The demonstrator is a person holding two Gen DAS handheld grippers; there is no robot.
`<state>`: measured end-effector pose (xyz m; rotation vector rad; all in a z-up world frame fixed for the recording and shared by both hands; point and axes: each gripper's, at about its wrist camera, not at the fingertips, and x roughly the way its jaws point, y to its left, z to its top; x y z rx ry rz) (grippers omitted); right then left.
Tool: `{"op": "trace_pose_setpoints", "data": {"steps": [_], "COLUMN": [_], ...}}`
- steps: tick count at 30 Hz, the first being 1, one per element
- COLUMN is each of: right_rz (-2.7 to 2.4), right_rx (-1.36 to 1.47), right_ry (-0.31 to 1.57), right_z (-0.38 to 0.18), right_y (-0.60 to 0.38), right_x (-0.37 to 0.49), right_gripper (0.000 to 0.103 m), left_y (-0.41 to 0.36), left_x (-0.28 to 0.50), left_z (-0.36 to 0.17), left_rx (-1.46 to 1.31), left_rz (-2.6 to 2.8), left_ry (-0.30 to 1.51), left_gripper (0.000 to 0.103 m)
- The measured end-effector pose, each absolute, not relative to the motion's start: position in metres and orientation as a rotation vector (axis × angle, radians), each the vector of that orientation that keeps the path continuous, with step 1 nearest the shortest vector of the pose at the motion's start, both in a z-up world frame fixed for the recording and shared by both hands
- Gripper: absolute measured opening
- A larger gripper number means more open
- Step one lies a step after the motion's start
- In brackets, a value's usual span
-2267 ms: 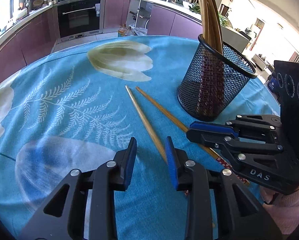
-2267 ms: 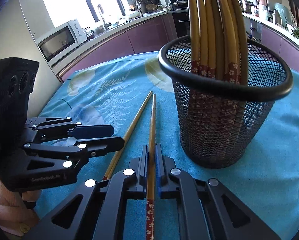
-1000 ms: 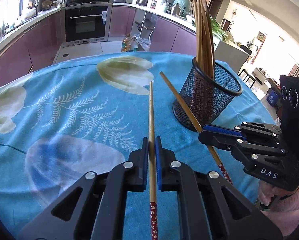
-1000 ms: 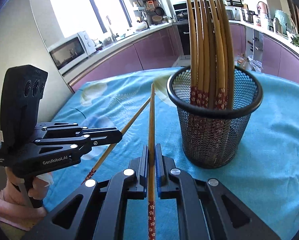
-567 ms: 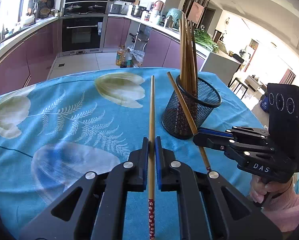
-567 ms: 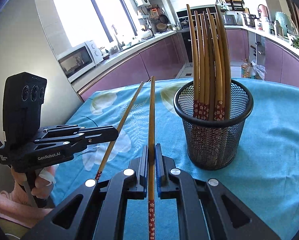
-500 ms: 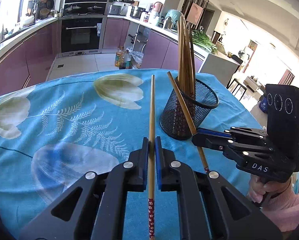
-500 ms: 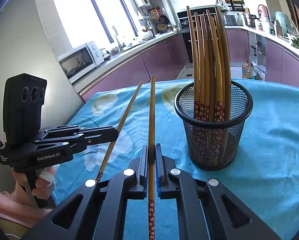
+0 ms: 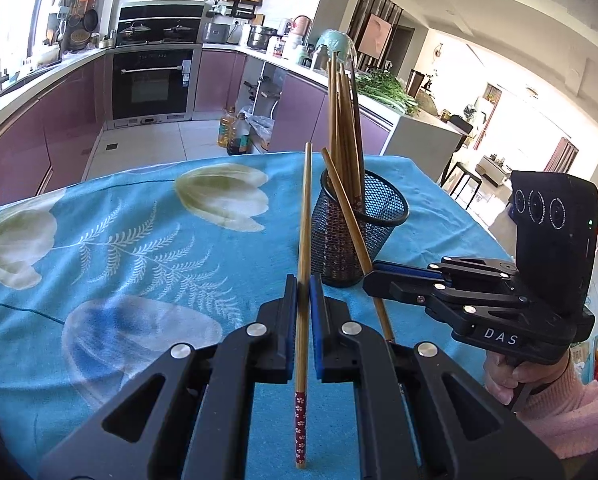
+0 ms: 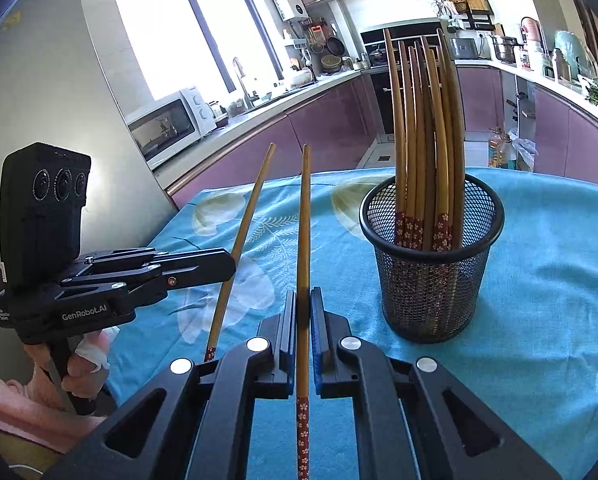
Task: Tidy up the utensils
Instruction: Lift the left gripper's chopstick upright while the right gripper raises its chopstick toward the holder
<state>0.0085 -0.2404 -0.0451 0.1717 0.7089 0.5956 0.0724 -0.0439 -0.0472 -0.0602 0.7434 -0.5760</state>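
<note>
Bamboo chopsticks: two grippers (image 9: 304, 280) (image 10: 304, 294) each clamp one; one mesh holder (image 10: 431, 280).

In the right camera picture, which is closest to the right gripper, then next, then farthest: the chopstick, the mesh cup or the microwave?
1. Chopstick: clamped in the right gripper.
2. Mesh cup: just ahead, to the right, on the table.
3. Microwave: far left, on the kitchen counter.
</note>
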Motion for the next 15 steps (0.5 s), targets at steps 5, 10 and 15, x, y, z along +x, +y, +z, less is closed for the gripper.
{"op": "trace_pose_setpoints", "data": {"steps": [5, 10, 15], "right_rz": [0.596, 0.594, 0.592], "right_rx": [0.169, 0.17, 0.17], "right_ry": [0.695, 0.685, 0.679], "right_z": [-0.0419, -0.0401, -0.0397], "right_y": [-0.2409, -0.2409, -0.2406], "right_x": [0.0057, 0.0039, 0.0033], "right_gripper": [0.006, 0.006, 0.006], "left_y": [-0.0447, -0.0463, -0.048], "left_x": [0.0672, 0.065, 0.0636], "left_z": [-0.0434, -0.0409, -0.0409], "left_rx": [-0.062, -0.059, -0.054], "left_rz": [-0.594, -0.605, -0.614], "left_ry": [0.731, 0.723, 0.716], "left_gripper": [0.007, 0.002, 0.002]}}
